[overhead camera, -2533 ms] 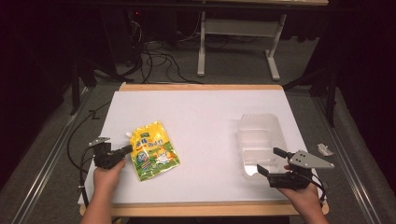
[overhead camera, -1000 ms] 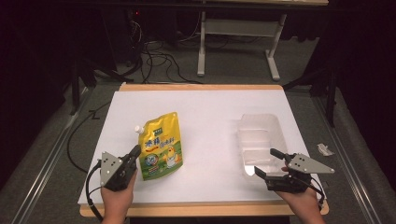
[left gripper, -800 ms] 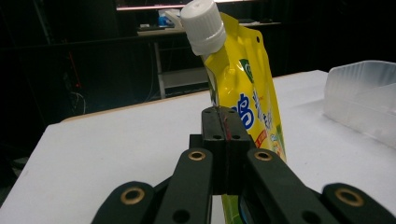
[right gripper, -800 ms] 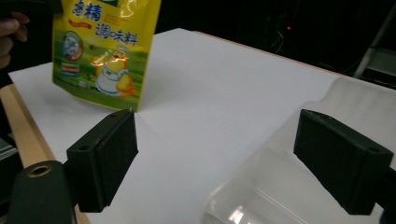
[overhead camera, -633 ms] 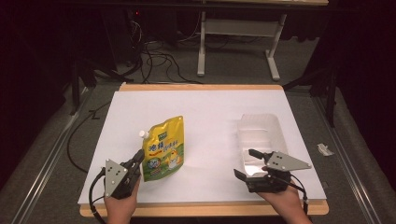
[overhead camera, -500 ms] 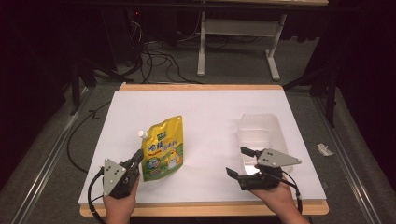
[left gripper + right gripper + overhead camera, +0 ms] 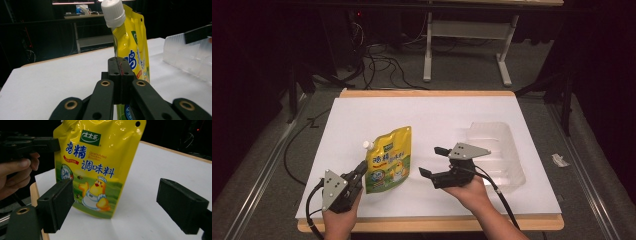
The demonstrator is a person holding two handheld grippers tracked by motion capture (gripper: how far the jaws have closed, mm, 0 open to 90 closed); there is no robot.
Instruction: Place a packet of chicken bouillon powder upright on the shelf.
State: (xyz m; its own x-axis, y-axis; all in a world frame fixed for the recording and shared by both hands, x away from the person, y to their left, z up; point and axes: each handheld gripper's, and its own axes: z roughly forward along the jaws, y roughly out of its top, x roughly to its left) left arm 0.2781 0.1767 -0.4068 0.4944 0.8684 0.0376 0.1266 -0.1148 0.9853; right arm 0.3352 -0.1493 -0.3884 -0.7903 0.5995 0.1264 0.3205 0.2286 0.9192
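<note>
A yellow spouted seasoning pouch (image 7: 390, 156) with a white cap (image 7: 367, 145) stands upright on the white table (image 7: 437, 115), its bottom on the surface. My left gripper (image 7: 361, 168) is shut on the pouch's left side edge; in the left gripper view the jaws (image 7: 119, 62) pinch the seam below the cap (image 7: 113, 12). My right gripper (image 7: 432, 161) is open, just right of the pouch and not touching it. The right gripper view looks at the pouch's printed front (image 7: 95, 170) between wide-apart pads (image 7: 56, 205), with the left gripper (image 7: 32, 145) at its upper left.
A clear plastic tray (image 7: 497, 150) lies on the table behind and to the right of my right hand; it also appears as the clear tray (image 7: 190, 57). A small white scrap (image 7: 559, 160) lies off the table's right side. A desk frame and cables stand beyond the far edge.
The right gripper has moved left from beside the clear tray to close beside the pouch, jaws still open. The left gripper has raised the lying pouch upright and now holds still.
</note>
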